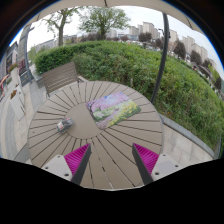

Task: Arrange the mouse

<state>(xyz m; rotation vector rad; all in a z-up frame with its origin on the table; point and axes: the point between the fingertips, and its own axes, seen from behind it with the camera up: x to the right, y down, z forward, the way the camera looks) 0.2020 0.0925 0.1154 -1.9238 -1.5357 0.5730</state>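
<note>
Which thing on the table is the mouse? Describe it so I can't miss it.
Start at the round slatted table ahead of the open gripper. Near its middle lies a flat colourful mat. The mouse sits apart from the mat, beyond the left finger: a small, rounded grey lump, the only raised thing there.

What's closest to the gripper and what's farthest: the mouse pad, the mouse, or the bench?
From the open gripper:
1. Mouse pad, on the round table just beyond the fingers.
2. Mouse, off to the left side; nearly as close.
3. Bench, past the table by the hedge.
</note>
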